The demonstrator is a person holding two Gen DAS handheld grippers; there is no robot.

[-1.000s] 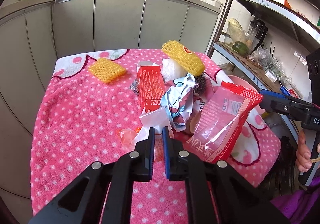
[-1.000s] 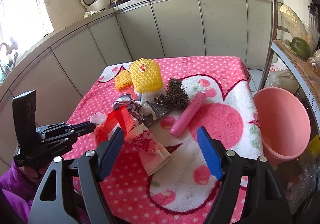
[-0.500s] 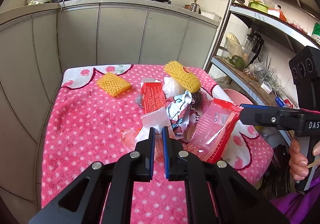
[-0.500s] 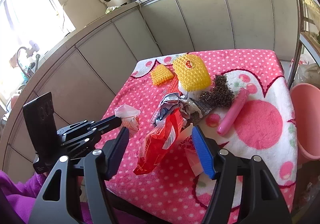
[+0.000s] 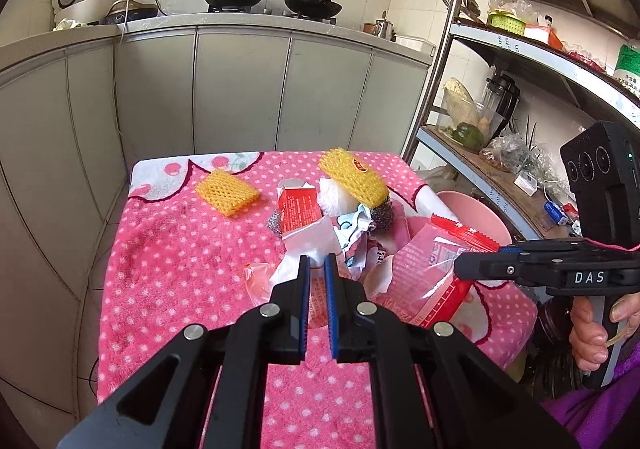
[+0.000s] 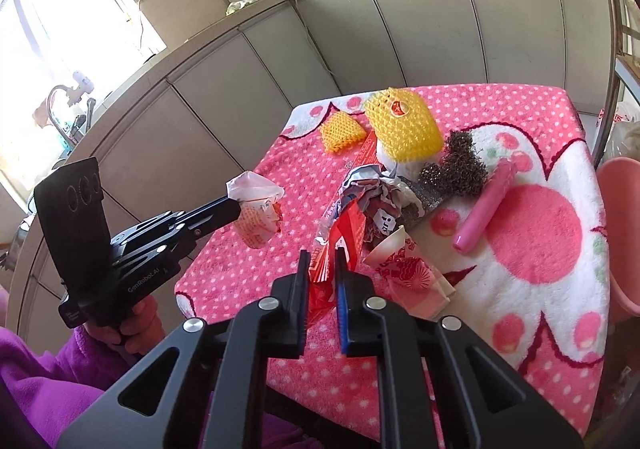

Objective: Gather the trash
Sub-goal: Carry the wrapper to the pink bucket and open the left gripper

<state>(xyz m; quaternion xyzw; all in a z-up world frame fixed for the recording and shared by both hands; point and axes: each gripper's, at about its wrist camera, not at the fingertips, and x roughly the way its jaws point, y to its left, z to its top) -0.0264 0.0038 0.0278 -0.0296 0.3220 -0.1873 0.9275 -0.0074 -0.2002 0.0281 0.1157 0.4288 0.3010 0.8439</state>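
My left gripper [image 5: 316, 269] is shut on a clear and orange plastic bag [image 5: 260, 279], held above the table's near left; the bag also shows in the right wrist view [image 6: 256, 209]. My right gripper [image 6: 322, 261] is shut on a red snack wrapper [image 6: 344, 225], lifted over the trash pile; the wrapper also shows in the left wrist view [image 5: 432, 269]. On the pink dotted cloth [image 5: 160, 249] lie a red carton [image 5: 298, 207], crumpled foil paper [image 6: 372, 189], a paper cup [image 6: 404, 265], two yellow foam nets [image 5: 226, 191] [image 6: 402, 125] and steel wool [image 6: 460, 169].
A pink basin [image 5: 468, 209] stands off the table's right side, also seen in the right wrist view [image 6: 620, 233]. A pink tube [image 6: 486, 205] lies on the cloth. A metal shelf rack [image 5: 500, 177] stands to the right. Grey cabinets [image 5: 240, 89] are behind.
My right gripper closed on the red wrapper and lifted it. Both grippers have pulled back and up from the pile, the left still holding its bag.
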